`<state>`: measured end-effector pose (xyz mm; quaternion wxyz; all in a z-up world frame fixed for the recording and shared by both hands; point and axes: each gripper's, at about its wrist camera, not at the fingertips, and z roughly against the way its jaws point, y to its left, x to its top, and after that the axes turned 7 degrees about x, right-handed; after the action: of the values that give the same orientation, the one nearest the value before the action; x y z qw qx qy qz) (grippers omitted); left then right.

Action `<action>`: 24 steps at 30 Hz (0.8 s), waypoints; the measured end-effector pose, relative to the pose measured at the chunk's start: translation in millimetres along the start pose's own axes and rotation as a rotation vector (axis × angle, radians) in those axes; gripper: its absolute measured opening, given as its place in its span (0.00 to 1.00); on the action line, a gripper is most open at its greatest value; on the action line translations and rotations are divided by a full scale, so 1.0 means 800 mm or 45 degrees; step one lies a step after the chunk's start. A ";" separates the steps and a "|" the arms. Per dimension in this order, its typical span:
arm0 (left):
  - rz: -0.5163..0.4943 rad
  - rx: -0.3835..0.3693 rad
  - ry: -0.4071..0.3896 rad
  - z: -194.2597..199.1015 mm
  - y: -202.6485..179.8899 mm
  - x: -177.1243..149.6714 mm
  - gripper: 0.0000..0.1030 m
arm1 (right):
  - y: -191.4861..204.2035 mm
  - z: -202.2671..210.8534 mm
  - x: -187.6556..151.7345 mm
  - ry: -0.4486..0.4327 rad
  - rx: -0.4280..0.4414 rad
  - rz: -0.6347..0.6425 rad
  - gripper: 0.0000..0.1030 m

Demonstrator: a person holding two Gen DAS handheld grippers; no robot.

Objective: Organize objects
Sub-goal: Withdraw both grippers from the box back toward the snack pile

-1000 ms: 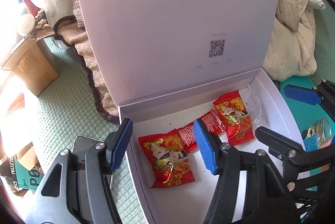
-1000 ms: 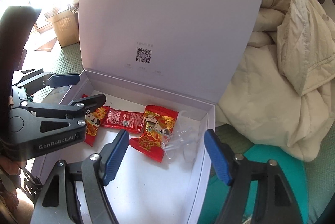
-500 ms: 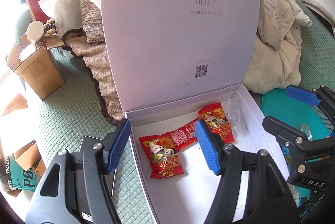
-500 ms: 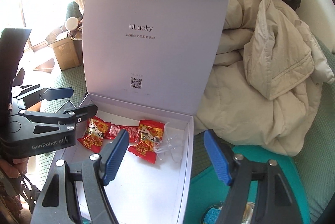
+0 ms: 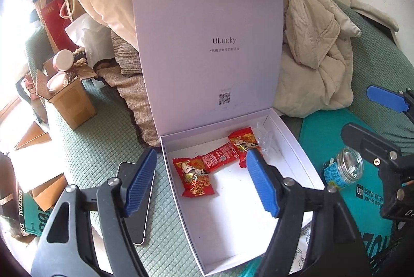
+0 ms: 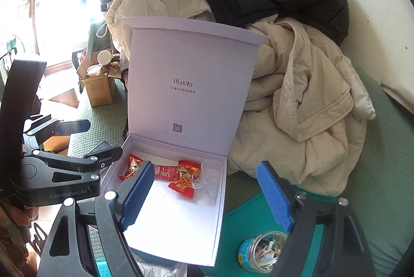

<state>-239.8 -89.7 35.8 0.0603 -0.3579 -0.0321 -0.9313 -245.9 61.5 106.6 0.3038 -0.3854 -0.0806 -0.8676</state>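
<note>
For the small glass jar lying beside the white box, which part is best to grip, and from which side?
Probably grip the small glass jar across its round body, coming from above. It lies tipped on the teal mat with open space around; the right gripper is nearest.

Both grippers are pulling up and back from the white box point(image 5: 297, 145), so its upright lid and the coats behind it are coming into view. The left gripper point(image 5: 201, 183) and right gripper point(image 6: 207, 196) are spreading their jaws wider, with nothing gripped.
</note>
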 end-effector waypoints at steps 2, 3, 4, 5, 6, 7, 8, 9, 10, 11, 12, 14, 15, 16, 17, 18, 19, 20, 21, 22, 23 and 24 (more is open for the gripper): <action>0.006 0.001 -0.021 0.019 0.001 0.001 0.73 | 0.003 0.013 0.002 -0.012 0.000 0.006 0.81; 0.008 0.003 -0.032 0.028 0.002 0.001 0.75 | 0.005 0.018 0.002 -0.021 -0.001 0.010 0.81; 0.011 0.007 -0.044 0.037 0.003 0.001 0.76 | 0.008 0.025 0.003 -0.030 -0.003 0.014 0.81; 0.013 0.013 -0.056 0.046 0.004 0.001 0.76 | 0.011 0.032 0.002 -0.037 -0.001 0.018 0.81; 0.013 0.020 -0.067 0.054 0.004 0.001 0.77 | 0.013 0.039 0.000 -0.046 0.005 0.022 0.81; 0.010 0.027 -0.075 0.062 0.005 0.001 0.78 | 0.015 0.048 -0.001 -0.054 0.008 0.024 0.81; 0.008 0.035 -0.083 0.070 0.005 0.001 0.79 | 0.017 0.054 -0.003 -0.063 0.008 0.025 0.81; 0.003 0.042 -0.090 0.077 0.005 0.001 0.80 | 0.018 0.060 -0.005 -0.071 0.008 0.026 0.81; -0.001 0.047 -0.098 0.084 0.005 0.001 0.81 | 0.019 0.066 -0.007 -0.080 0.008 0.026 0.81; -0.005 0.052 -0.107 0.091 0.004 0.000 0.81 | 0.021 0.073 -0.009 -0.086 0.008 0.025 0.81; -0.009 0.060 -0.115 0.097 0.004 -0.001 0.82 | 0.021 0.078 -0.011 -0.091 0.008 0.024 0.81; -0.014 0.073 -0.130 0.109 0.003 -0.004 0.83 | 0.022 0.088 -0.015 -0.101 0.002 0.016 0.81; -0.016 0.076 -0.139 0.115 0.002 -0.006 0.83 | 0.021 0.093 -0.017 -0.105 -0.003 0.009 0.84; -0.018 0.078 -0.146 0.120 0.001 -0.007 0.84 | 0.020 0.098 -0.019 -0.108 -0.008 0.001 0.87; -0.020 0.078 -0.152 0.125 -0.001 -0.009 0.84 | 0.019 0.102 -0.021 -0.111 -0.013 -0.007 0.88; -0.023 0.079 -0.157 0.130 -0.002 -0.010 0.84 | 0.019 0.107 -0.024 -0.113 -0.018 -0.013 0.90; -0.031 0.079 -0.160 0.134 -0.005 -0.012 0.85 | 0.018 0.111 -0.027 -0.115 -0.024 -0.018 0.90; -0.040 0.077 -0.165 0.138 -0.007 -0.014 0.85 | 0.018 0.115 -0.030 -0.117 -0.027 -0.021 0.90; -0.047 0.074 -0.170 0.142 -0.009 -0.017 0.86 | 0.017 0.119 -0.033 -0.120 -0.027 -0.023 0.90; -0.051 0.074 -0.173 0.146 -0.011 -0.020 0.86 | 0.017 0.123 -0.036 -0.123 -0.029 -0.027 0.90; -0.051 0.076 -0.174 0.148 -0.013 -0.022 0.86 | 0.017 0.126 -0.039 -0.122 -0.031 -0.033 0.91; -0.050 0.075 -0.172 0.151 -0.015 -0.025 0.86 | 0.017 0.129 -0.043 -0.119 -0.034 -0.039 0.91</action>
<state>-146.6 -63.9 111.4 0.0501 -0.4173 -0.0705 -0.9046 -156.4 105.2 151.7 0.2812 -0.4283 -0.0892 -0.8541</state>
